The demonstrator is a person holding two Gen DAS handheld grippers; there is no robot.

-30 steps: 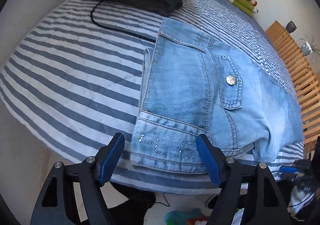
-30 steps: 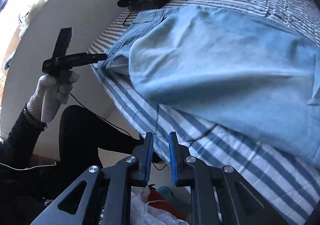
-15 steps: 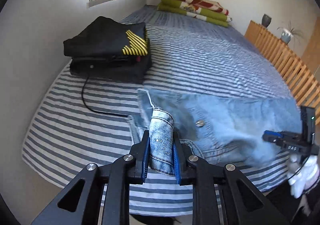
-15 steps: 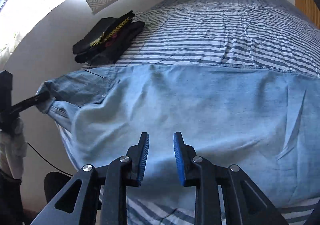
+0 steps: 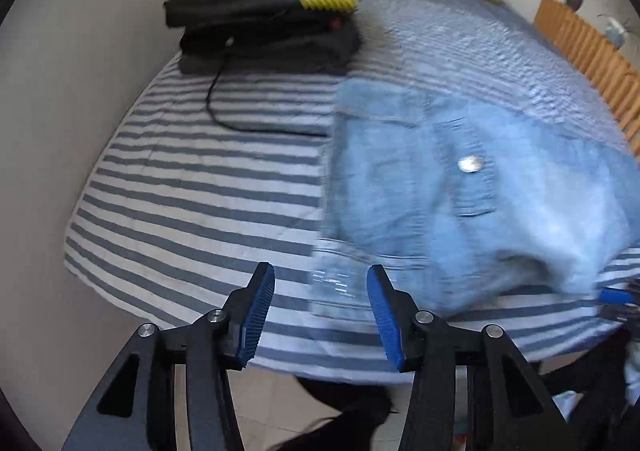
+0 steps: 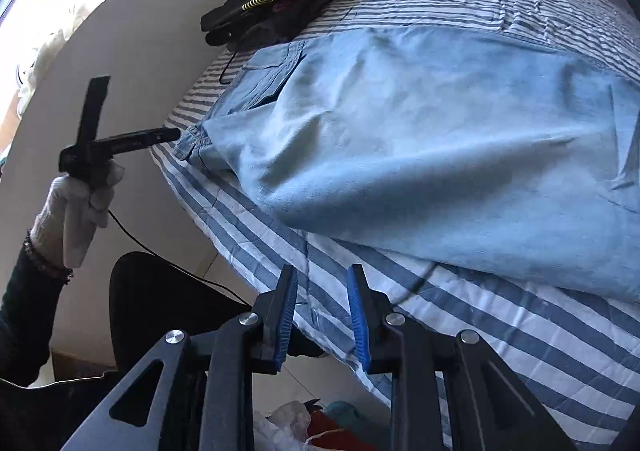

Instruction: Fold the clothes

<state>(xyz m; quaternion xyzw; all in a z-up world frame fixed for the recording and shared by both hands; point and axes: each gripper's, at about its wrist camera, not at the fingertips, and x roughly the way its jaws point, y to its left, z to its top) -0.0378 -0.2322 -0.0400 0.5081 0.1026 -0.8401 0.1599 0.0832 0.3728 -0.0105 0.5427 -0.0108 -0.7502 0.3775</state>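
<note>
The left hand-held gripper (image 5: pixel 320 307) has just been opening; its jaws now stand apart above the near edge of the bed (image 5: pixel 192 187), and the waistband corner of the denim garment (image 5: pixel 460 187) lies below and between them, with neither pad pressing on it. The left-wrist view is blurred, so finer contact cannot be confirmed. The right hand-held gripper (image 6: pixel 320 311) has its jaws narrowly parted with nothing between them; it sits over the striped bed edge, just short of the garment's near fold.

The garment lies spread across the striped bedcover, partly doubled over, with its pocket and metal button (image 5: pixel 470 163) facing up.

Recommended procedure, judged from this layout: take the waistband corner and the matching corner on the right side at the same time, seating each pad fully over the thick seam. Lift only enough to clear the bedcover, carry both corners across evenly, and keep the fold line straight. Avoid pinching the bedcover along with the denim.

No containers are in view. A stack of folded dark clothes (image 5: pixel 264 23) sits at the far left of the bed, well apart from the garment, with a black cable (image 5: pixel 218 107) trailing from it.
</note>
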